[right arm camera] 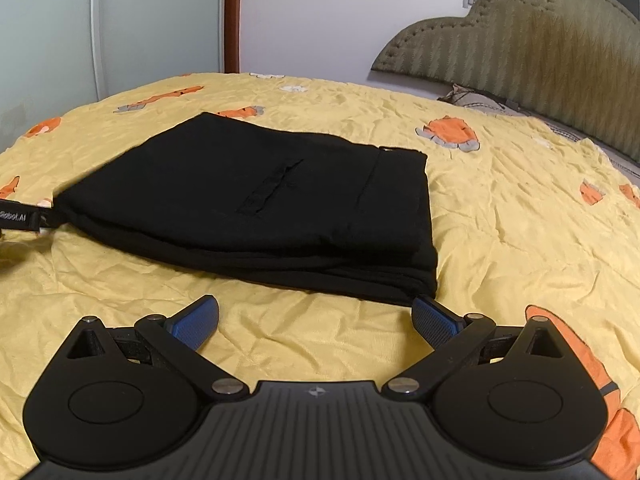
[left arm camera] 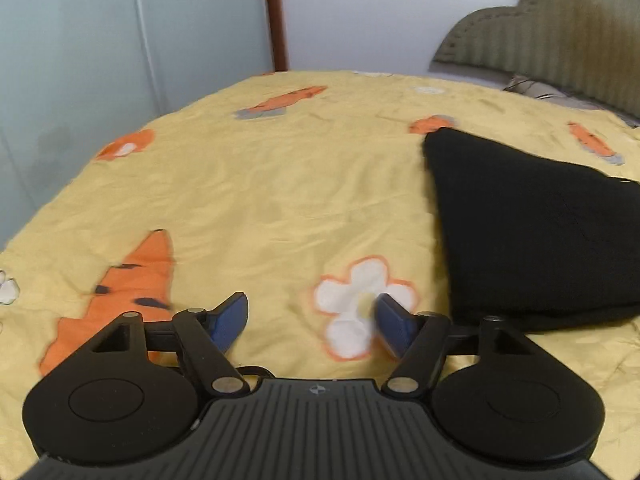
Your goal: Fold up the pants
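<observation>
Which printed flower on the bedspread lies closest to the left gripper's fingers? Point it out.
The large white flower with the orange outline, right between and just ahead of the left gripper fingers. The other white flowers are small, far off near the bedspread's far edge.

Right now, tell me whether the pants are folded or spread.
Folded. The pants lie on the bed as a compact black stack, with several layers showing along the near edge. Neither gripper holds them.

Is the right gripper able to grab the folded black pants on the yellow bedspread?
Probably yes. The right gripper is open and empty, and the folded black pants lie just ahead of its fingertips on the yellow bedspread, with nothing in between.
</observation>
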`<state>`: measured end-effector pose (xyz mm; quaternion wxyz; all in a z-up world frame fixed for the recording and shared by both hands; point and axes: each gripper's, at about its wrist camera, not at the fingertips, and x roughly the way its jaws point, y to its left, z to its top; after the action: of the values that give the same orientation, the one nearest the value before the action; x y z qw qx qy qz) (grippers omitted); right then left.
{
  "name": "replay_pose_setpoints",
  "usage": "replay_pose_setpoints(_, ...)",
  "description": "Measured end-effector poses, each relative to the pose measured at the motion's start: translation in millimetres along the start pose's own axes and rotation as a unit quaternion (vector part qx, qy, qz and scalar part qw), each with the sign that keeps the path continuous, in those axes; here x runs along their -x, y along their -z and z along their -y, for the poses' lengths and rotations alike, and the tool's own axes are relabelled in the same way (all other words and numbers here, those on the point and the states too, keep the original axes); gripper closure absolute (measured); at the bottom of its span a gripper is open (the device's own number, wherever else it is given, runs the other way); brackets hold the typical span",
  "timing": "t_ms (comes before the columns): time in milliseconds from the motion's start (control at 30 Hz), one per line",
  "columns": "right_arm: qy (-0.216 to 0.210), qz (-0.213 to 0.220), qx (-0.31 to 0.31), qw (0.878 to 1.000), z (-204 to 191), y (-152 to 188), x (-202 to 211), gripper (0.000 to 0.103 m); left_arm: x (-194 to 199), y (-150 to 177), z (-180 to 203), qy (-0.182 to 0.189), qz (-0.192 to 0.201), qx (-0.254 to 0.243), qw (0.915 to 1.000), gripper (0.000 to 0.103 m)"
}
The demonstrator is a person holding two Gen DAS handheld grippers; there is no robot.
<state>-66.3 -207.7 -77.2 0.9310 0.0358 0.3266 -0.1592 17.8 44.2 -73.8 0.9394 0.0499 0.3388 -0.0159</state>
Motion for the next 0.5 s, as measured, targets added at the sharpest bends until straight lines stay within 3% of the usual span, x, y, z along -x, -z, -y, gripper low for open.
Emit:
replay_pose_setpoints(100,-0.002,0.006,0.004,1.0,-0.6,-1.1,3.4,0.0,16.1,-5.5,-13.5,0.059,0.003,0.034,0.9977,0.027)
replay_pose_setpoints(133,-0.001,0.009,0.006,1.0,-0.8,-1.7,5.3,0.0,21.6,-7.2,-13.2,0.081,0.001,0.032,0.9962,0.02)
replay_pose_setpoints(233,0.003,0.014,0.013,1.0,-3.5,-3.3,9.6,0.0,36.2,-7.1,1.8,0.14,0.003,0.009,0.9901,0.009)
replay_pose_setpoints(300,0.01,0.014,0.016,1.0,-5.2,-3.4,11.7,0.0,41.8,-4.0,20.1,0.167,0.0,-0.016,0.9859,0.009)
replay_pose_setpoints(500,0.037,0.011,0.014,0.999,-5.3,-1.0,16.9,0.0,36.5,6.9,64.2,0.167,-0.018,-0.059,0.9841,0.009)
